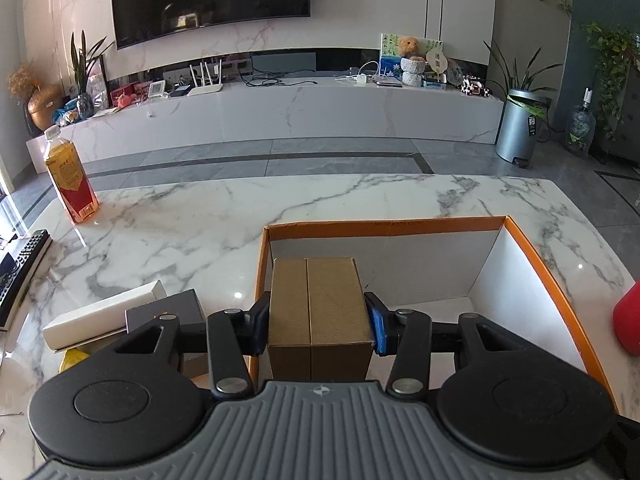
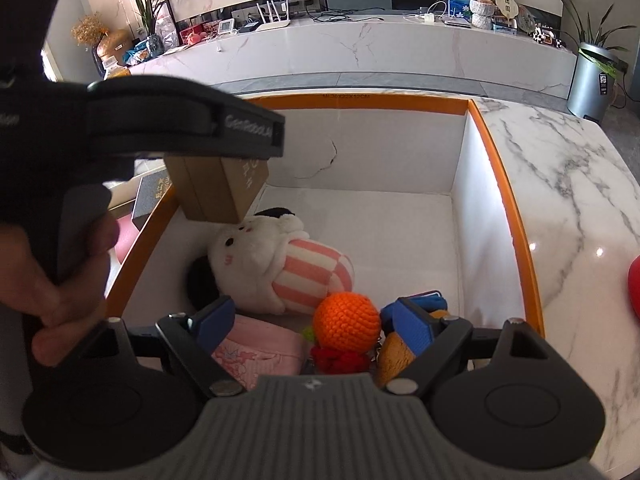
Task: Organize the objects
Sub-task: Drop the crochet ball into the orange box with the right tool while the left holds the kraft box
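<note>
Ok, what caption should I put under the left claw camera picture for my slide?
The left claw holds a brown cardboard box over the orange-rimmed bin on the marble table.

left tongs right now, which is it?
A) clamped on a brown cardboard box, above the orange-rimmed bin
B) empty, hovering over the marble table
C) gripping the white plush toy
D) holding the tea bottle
A: the left tongs have both pads against the sides of the brown cardboard box, and the right wrist view shows that box held above the plush toy inside the orange-rimmed bin.
</note>
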{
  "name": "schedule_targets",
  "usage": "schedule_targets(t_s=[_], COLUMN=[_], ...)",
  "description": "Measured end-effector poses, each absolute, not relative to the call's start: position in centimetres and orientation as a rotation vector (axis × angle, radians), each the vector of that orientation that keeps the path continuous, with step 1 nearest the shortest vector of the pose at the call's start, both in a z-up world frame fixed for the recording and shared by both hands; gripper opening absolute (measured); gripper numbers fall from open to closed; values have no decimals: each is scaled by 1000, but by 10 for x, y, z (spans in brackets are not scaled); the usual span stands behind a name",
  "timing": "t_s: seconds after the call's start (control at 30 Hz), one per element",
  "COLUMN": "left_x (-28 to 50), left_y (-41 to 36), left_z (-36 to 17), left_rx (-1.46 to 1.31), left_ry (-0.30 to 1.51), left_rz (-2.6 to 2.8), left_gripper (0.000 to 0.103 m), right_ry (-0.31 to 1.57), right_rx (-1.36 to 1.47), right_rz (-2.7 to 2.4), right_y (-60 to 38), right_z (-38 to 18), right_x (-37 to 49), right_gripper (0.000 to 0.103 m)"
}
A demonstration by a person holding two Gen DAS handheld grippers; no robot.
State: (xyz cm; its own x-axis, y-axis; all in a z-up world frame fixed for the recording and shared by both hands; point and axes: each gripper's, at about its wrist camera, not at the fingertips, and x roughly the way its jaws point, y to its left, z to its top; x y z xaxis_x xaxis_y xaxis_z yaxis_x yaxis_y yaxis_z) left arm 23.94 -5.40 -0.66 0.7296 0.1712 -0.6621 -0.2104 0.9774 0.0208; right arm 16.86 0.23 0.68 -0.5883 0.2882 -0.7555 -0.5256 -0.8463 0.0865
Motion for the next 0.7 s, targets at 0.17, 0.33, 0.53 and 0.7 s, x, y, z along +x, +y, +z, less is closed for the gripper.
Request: schedule_targets(t_s=[0.17, 0.33, 0.53, 0.7], left_x=[239, 243, 249, 263], left_y=[-50, -41, -37, -34], left_z=[-11, -10, 0, 8], left_rx=[-63, -97, -82, -64], left_ry=[753, 807, 856, 872], left_rz=[212, 173, 127, 117], left_gripper=[54, 54, 54, 54], right_ry=[431, 401, 392, 369], right_rx=[-1073, -1118, -1217, -1262], right_rz=[2421, 2415, 2419, 2430], right_y=[3, 2, 21, 46], right_z=[7, 8, 18, 34], right_x=[170, 167, 148, 124], right_gripper=[85, 85, 85, 85])
